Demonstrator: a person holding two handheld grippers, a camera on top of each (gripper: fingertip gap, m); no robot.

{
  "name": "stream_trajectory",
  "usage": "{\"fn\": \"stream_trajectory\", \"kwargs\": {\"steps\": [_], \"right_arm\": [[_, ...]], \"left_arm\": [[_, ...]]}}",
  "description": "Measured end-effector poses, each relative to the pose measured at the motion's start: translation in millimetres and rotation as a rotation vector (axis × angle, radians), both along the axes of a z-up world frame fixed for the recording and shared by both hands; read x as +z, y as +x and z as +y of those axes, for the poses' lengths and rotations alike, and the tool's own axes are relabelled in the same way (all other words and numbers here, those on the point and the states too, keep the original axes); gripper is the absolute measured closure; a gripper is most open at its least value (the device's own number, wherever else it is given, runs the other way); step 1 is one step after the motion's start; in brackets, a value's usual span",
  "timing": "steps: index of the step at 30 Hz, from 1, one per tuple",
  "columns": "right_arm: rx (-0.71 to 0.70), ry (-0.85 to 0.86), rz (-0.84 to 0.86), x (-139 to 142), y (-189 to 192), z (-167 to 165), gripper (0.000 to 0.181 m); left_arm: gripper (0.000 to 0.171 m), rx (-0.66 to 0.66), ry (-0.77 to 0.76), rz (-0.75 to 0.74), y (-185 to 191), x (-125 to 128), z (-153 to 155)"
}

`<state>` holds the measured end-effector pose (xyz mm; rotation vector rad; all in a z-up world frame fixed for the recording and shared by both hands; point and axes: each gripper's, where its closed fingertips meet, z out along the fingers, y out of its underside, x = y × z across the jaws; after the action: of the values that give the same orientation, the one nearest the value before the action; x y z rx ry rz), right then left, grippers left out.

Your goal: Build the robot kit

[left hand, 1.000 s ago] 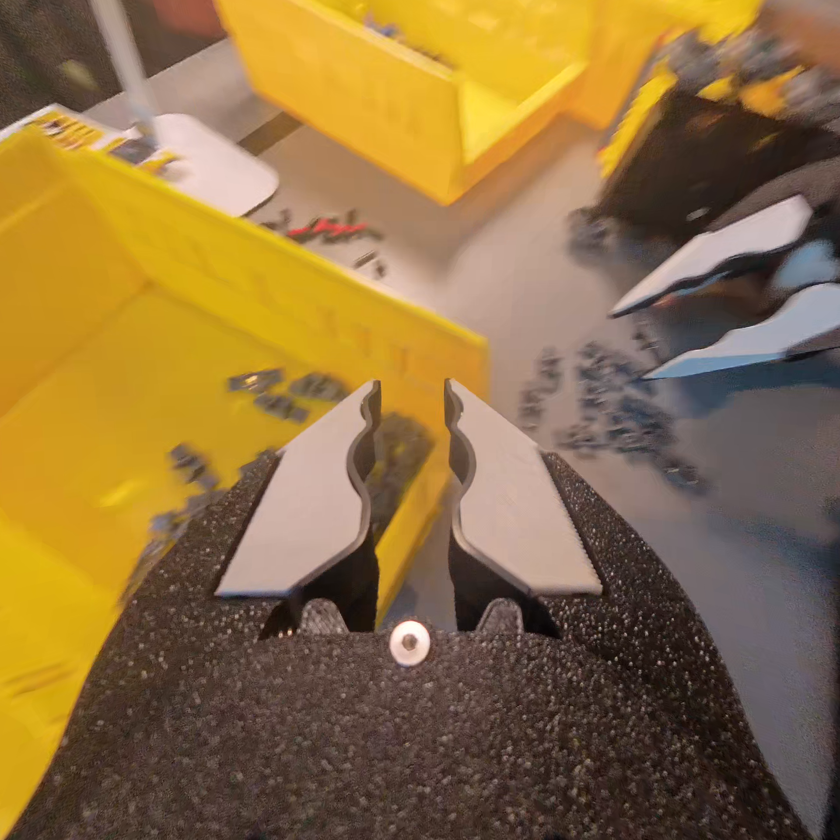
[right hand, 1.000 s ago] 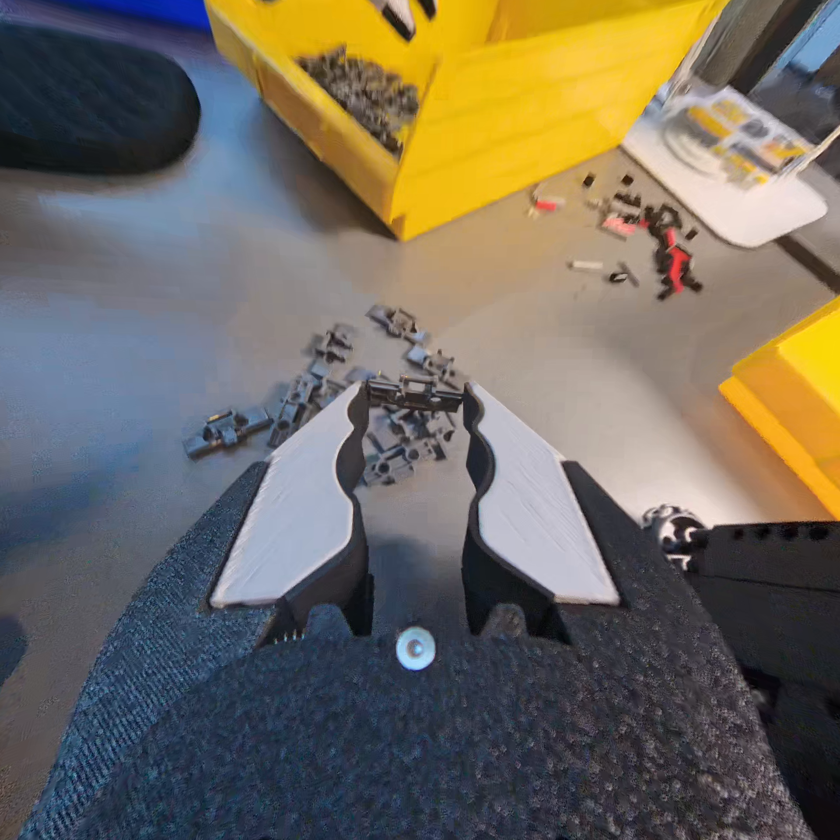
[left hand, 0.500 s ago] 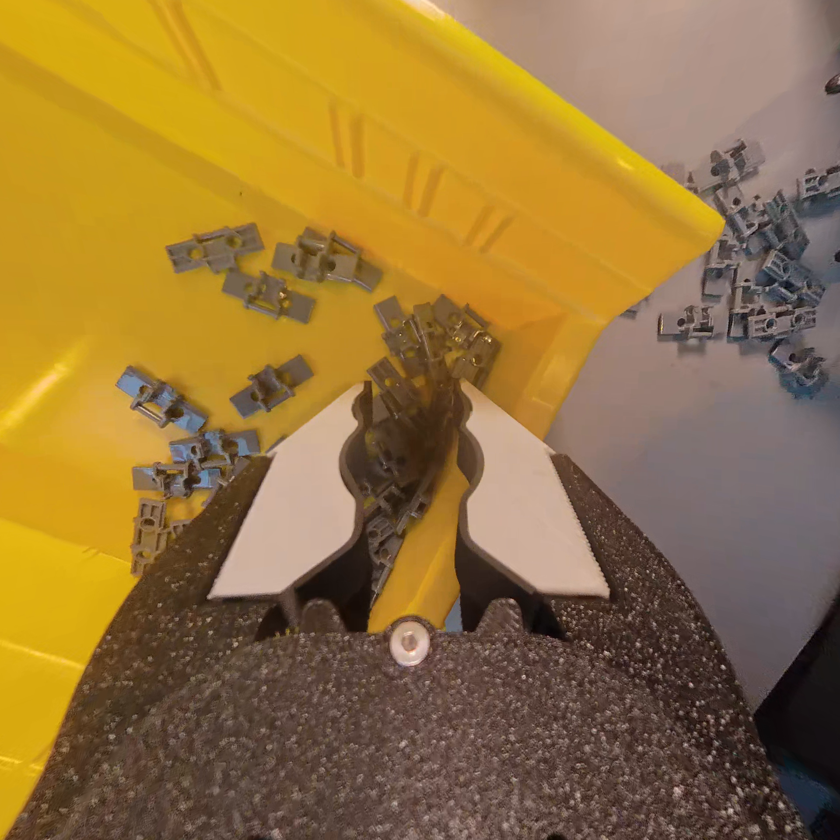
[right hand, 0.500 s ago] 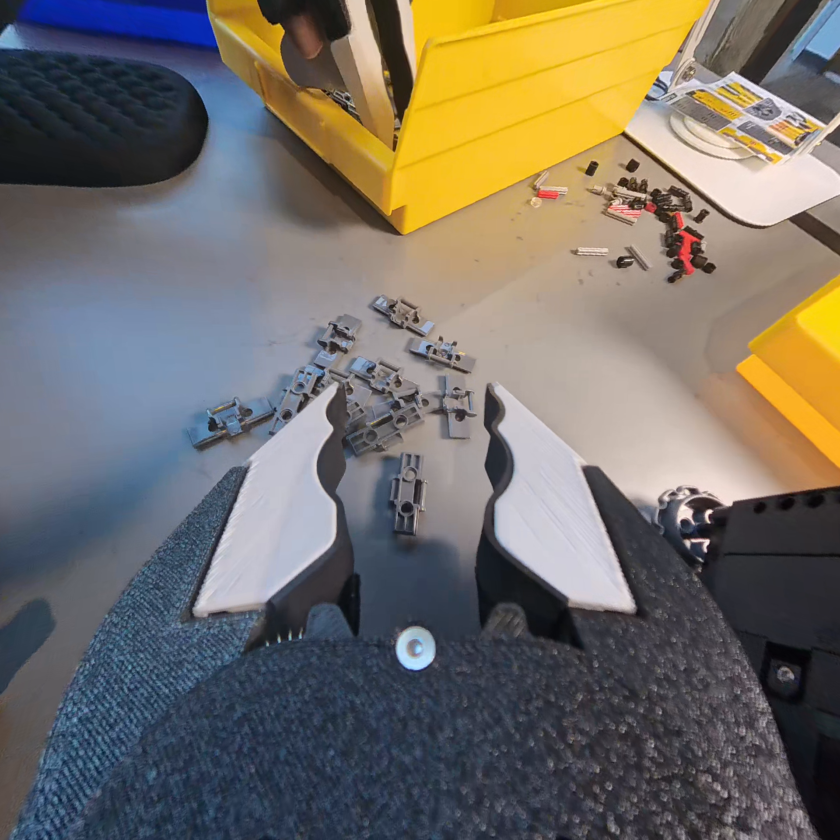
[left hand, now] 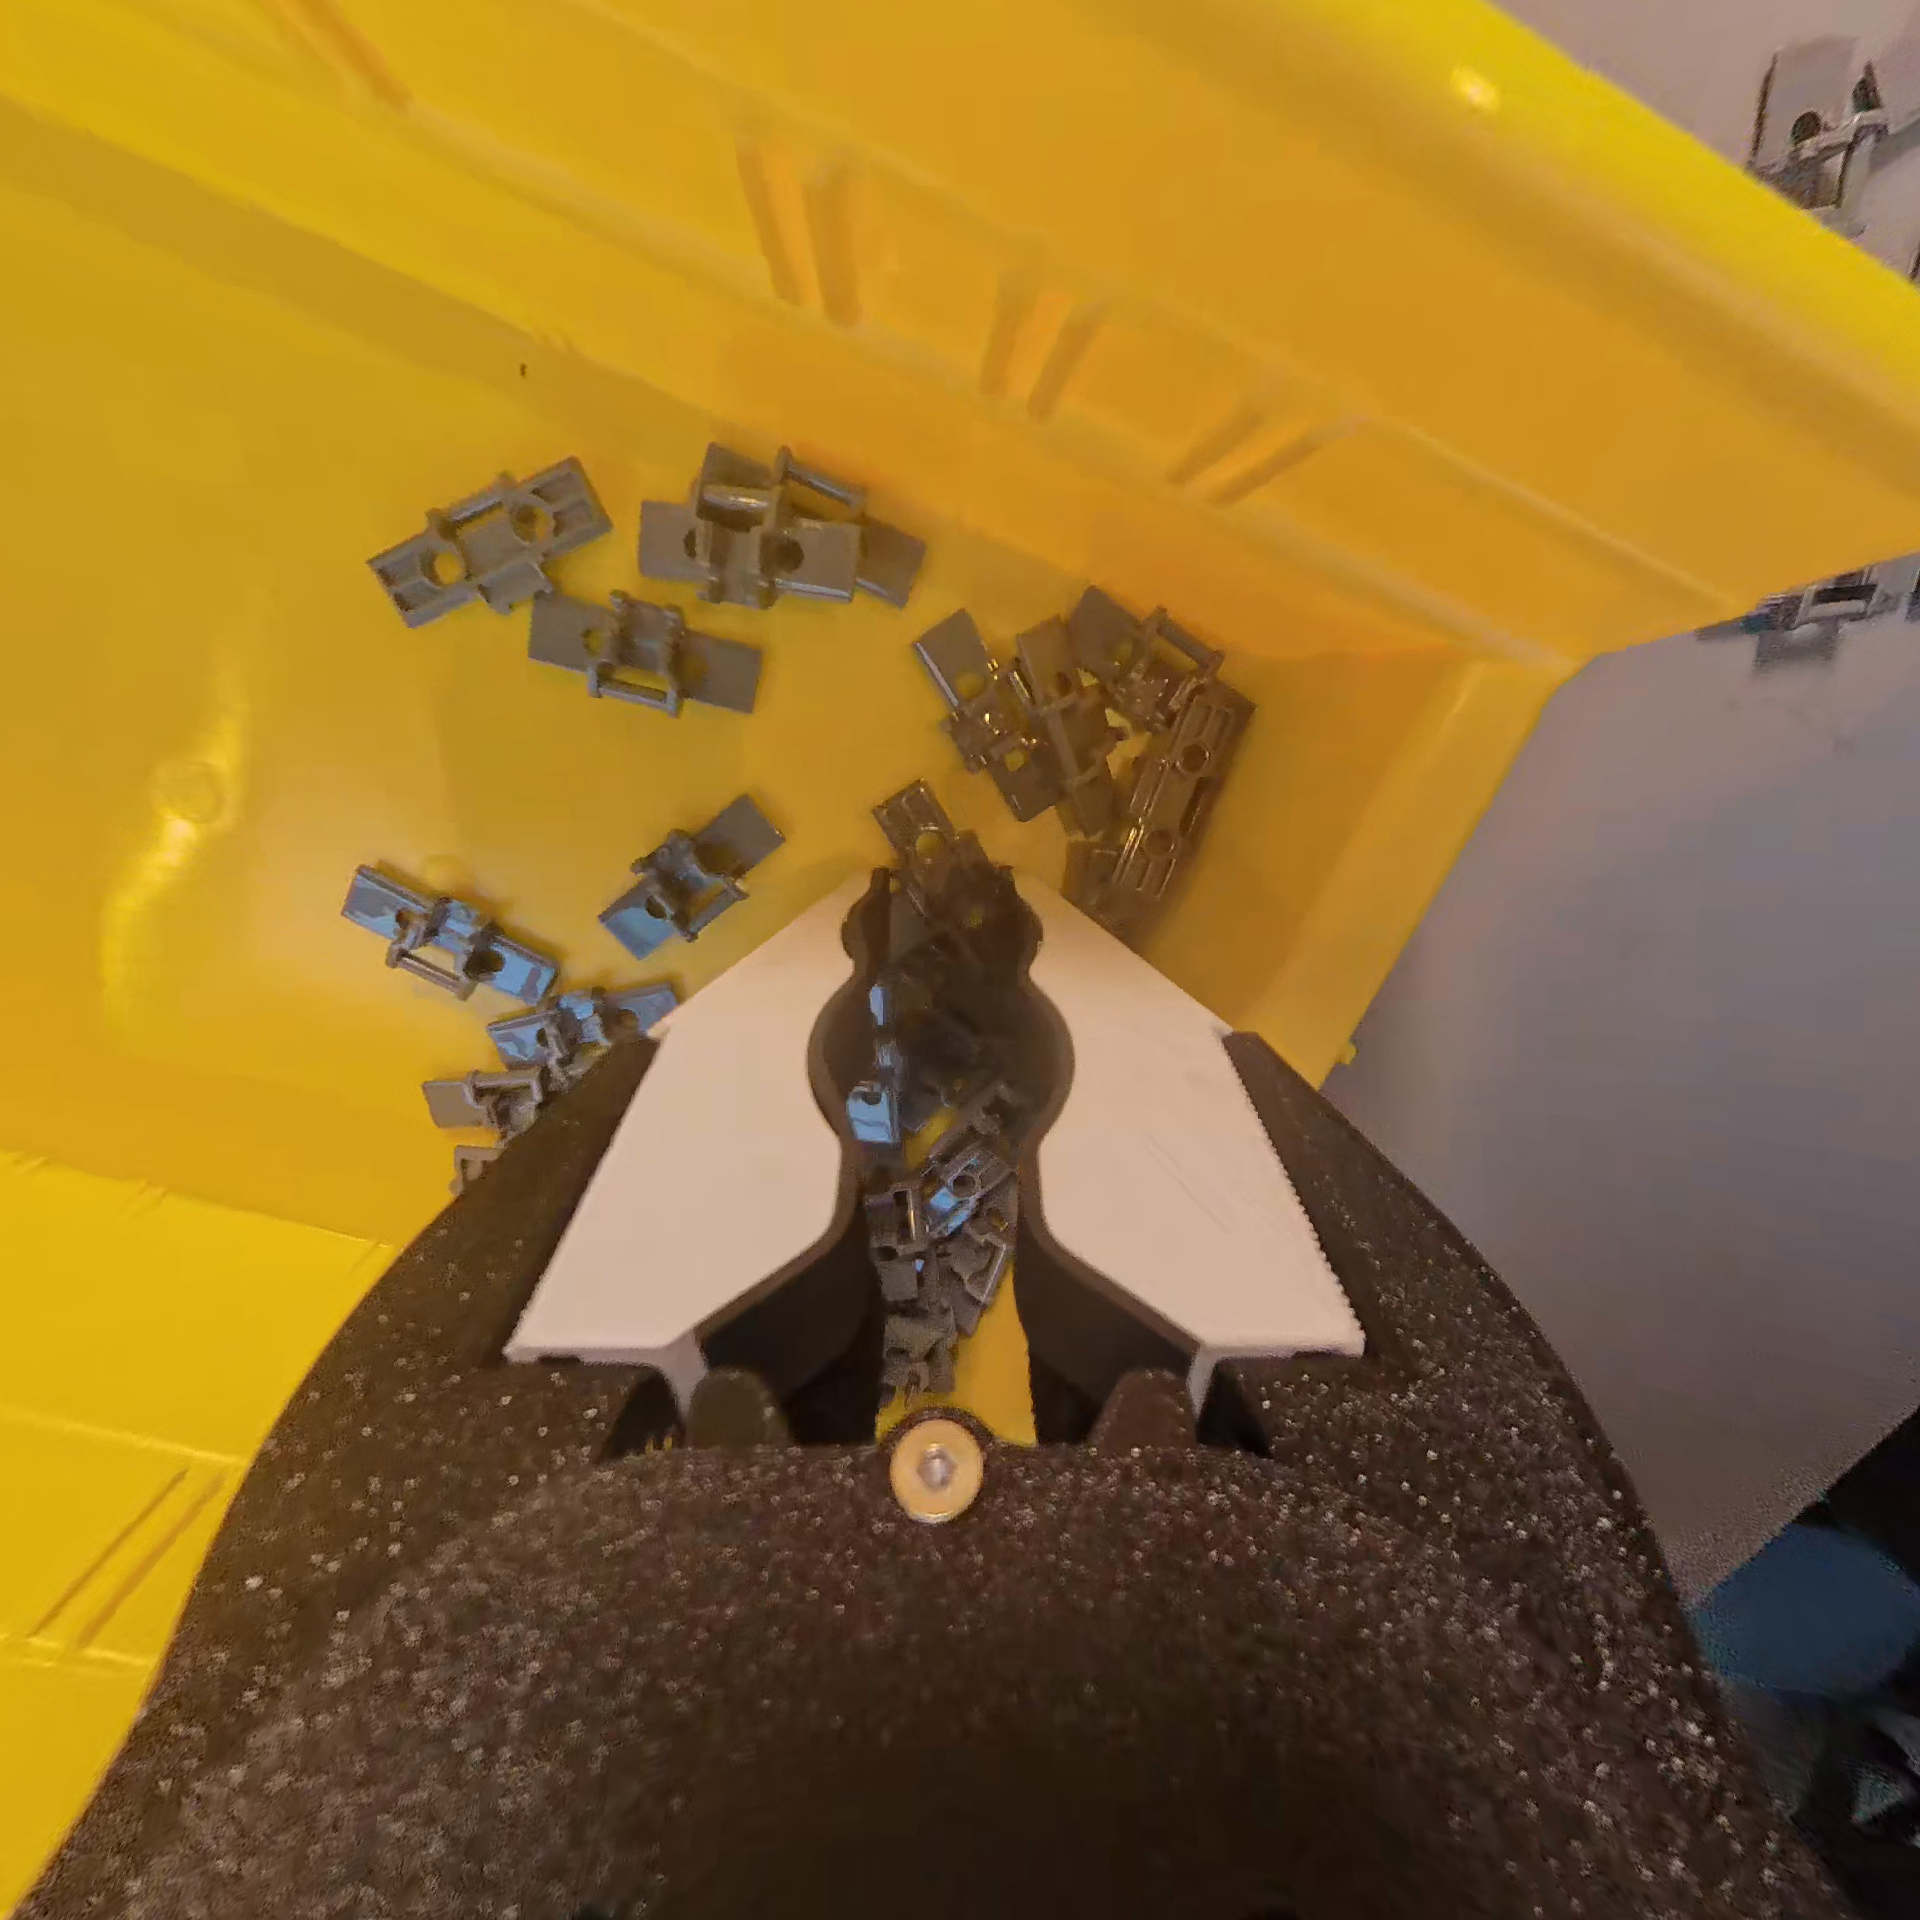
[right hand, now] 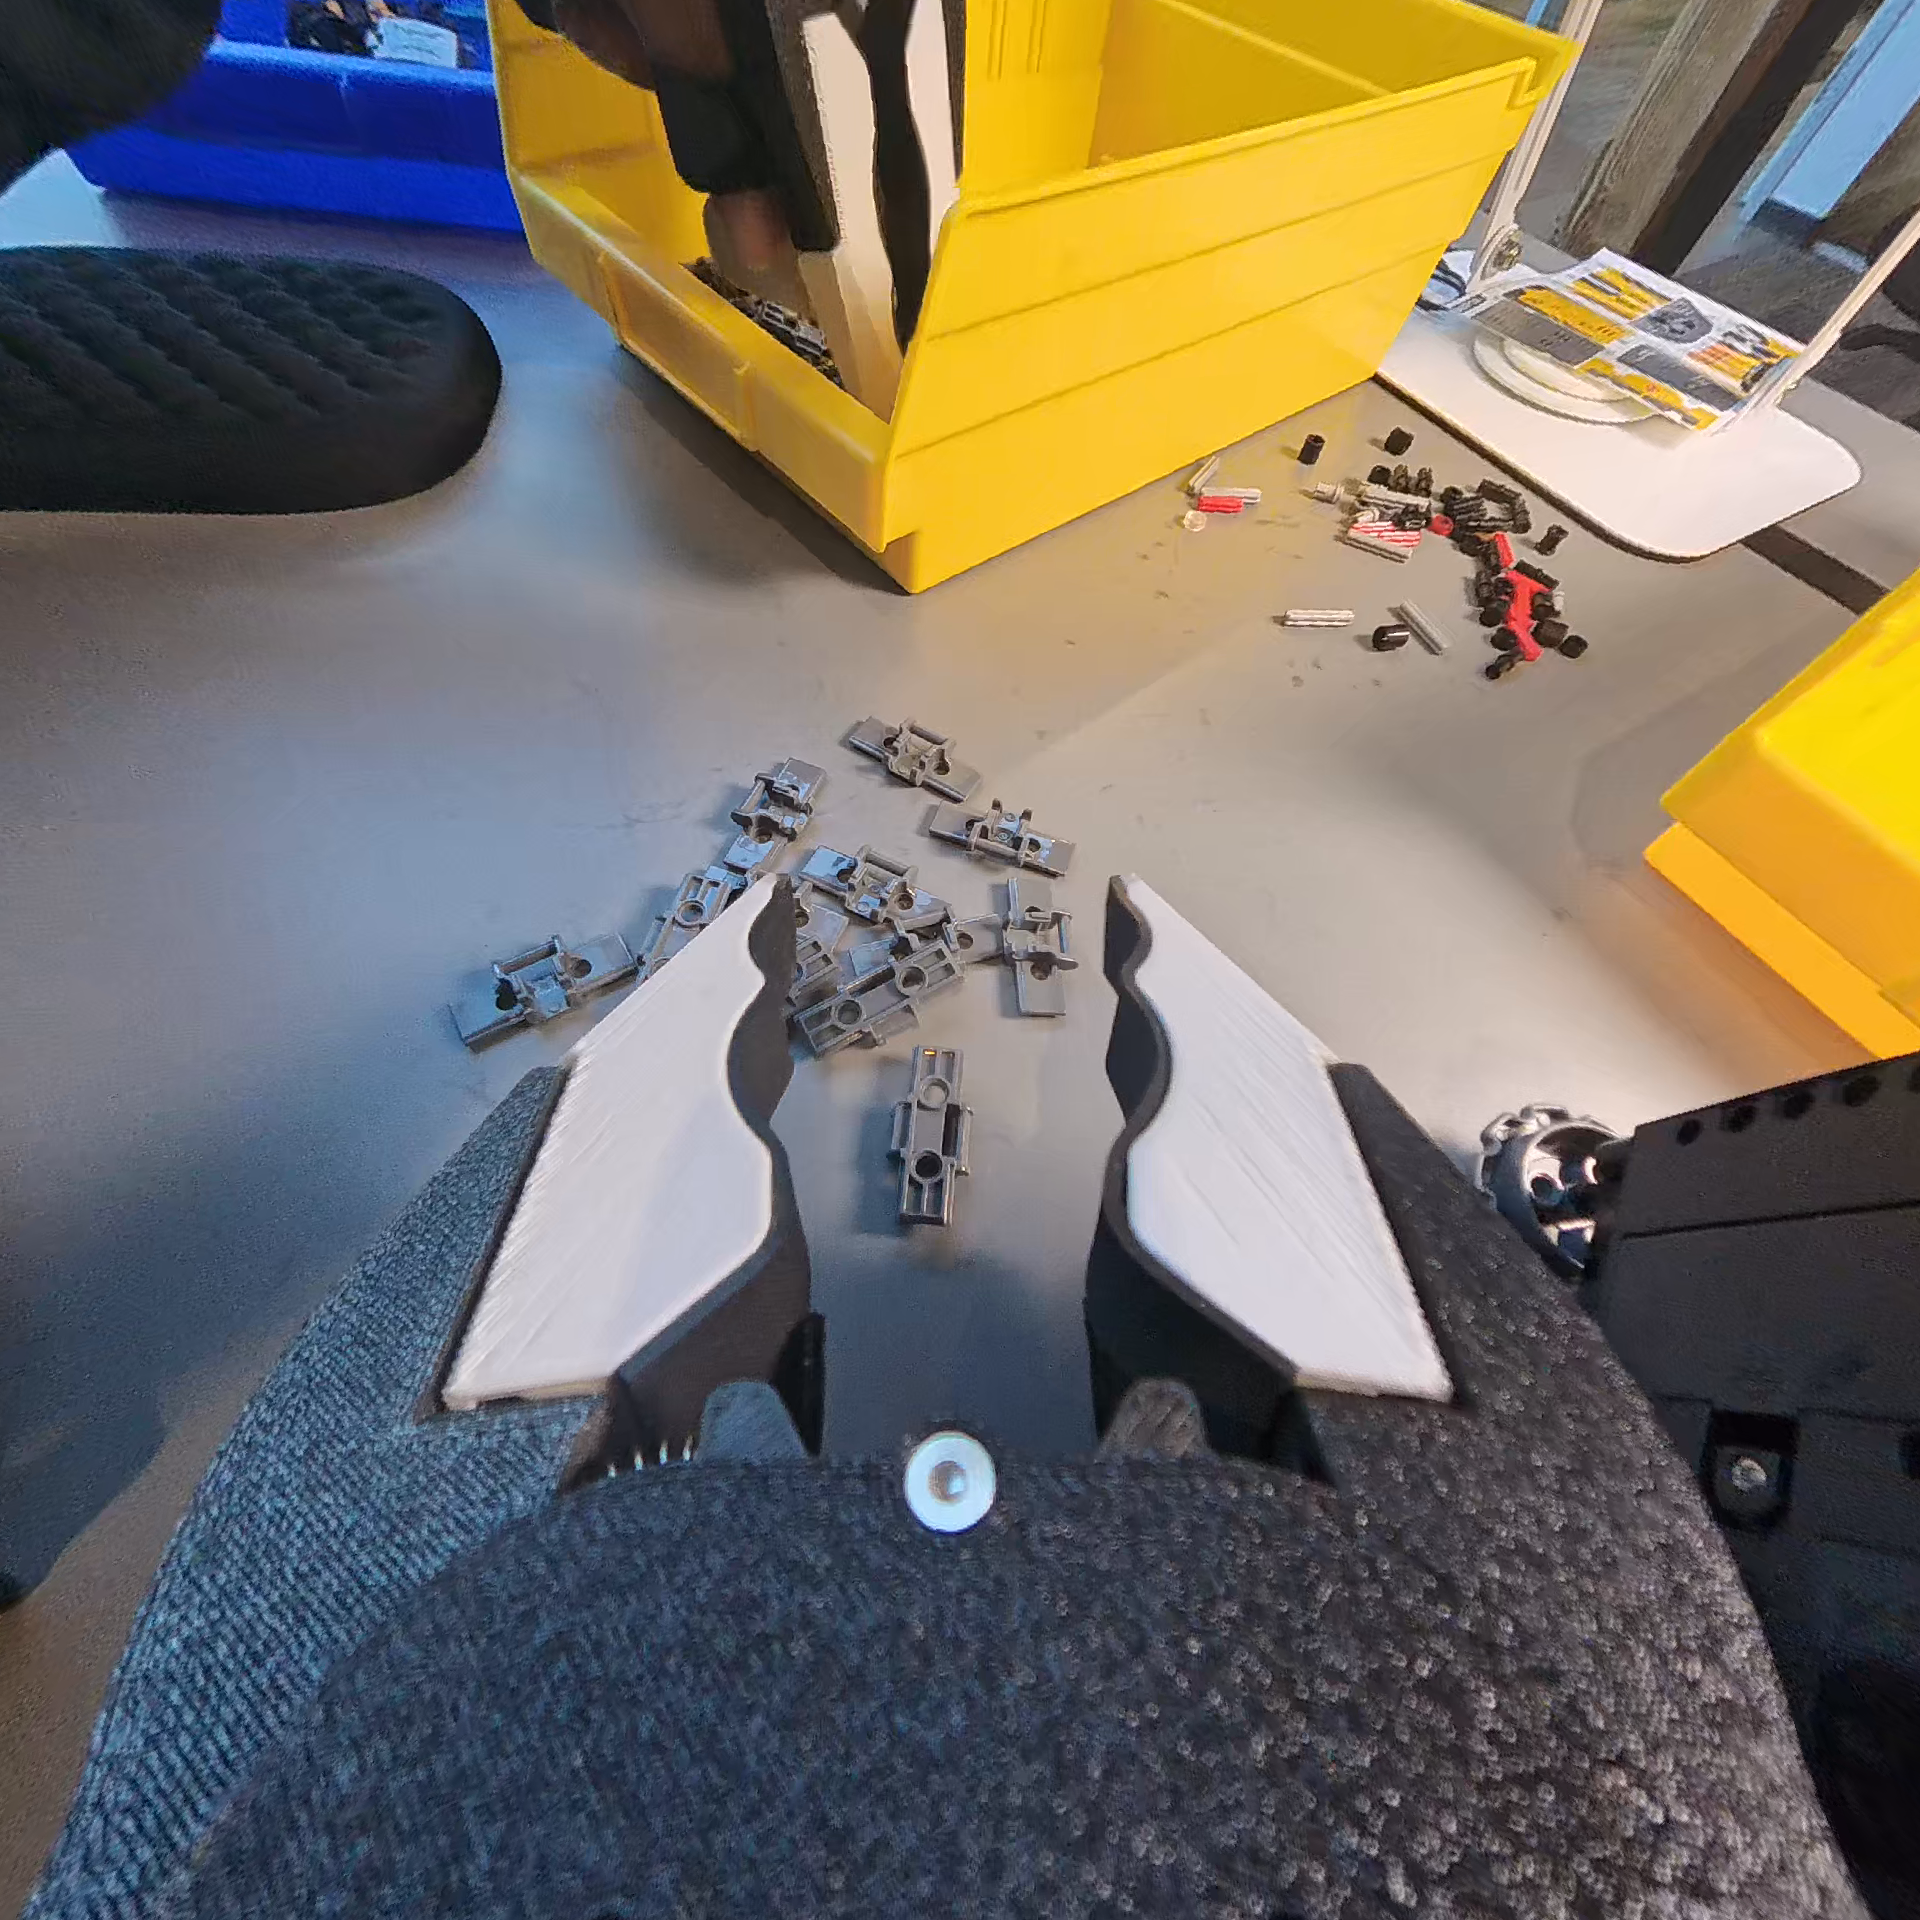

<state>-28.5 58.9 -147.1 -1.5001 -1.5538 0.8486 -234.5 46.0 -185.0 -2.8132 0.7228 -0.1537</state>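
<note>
My left gripper (left hand: 951, 883) is down inside a yellow bin (left hand: 1143, 260), at its corner. Its jaws are nearly closed and pinch a grey track link (left hand: 925, 836) at the tips, over a heap of the same links (left hand: 1101, 717). More links (left hand: 488, 540) lie loose on the bin floor. In the right wrist view the left gripper's fingers (right hand: 831, 229) reach into the same bin (right hand: 1143, 343). My right gripper (right hand: 940, 894) is open and empty, low over the grey table. A single grey link (right hand: 930, 1138) lies between its fingers, and a pile of links (right hand: 883, 914) lies just beyond the tips.
A second yellow bin (right hand: 1818, 831) stands at the right. Small black and red parts (right hand: 1496, 551) lie scattered by a white stand base (right hand: 1662, 488) bearing a leaflet. A blue bin (right hand: 312, 156) and a black padded cushion (right hand: 208, 384) are at the far left. A black device (right hand: 1766, 1299) is at my right.
My left gripper went down into the yellow bin and its jaws narrowed onto the links. My right gripper opened and let go of the grey link, which now lies on the table.
</note>
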Motion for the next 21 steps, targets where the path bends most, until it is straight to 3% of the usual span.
{"fn": "stream_trajectory", "kwargs": {"steps": [5, 12, 16, 19, 21], "right_arm": [[0.024, 0.026, 0.121, 23, -6, -5, 0.122], [0.173, 0.140, 0.389, 86, -39, -47, 0.115], [0.173, 0.277, 0.466, 107, -51, -59, 0.113], [0.138, 0.338, 0.461, 109, -51, -55, 0.136], [0.121, 0.367, 0.435, 105, -48, -50, 0.142]], "left_arm": [[0.153, -0.060, 0.257, -0.137, 27, 52, 4], [0.154, -0.305, 0.449, -0.827, 144, 143, -31], [0.154, -0.325, 0.415, -1.085, 171, 154, -41], [0.154, -0.330, 0.378, -1.184, 181, 152, -45], [0.154, -0.313, 0.372, -1.189, 181, 148, -43]]}}
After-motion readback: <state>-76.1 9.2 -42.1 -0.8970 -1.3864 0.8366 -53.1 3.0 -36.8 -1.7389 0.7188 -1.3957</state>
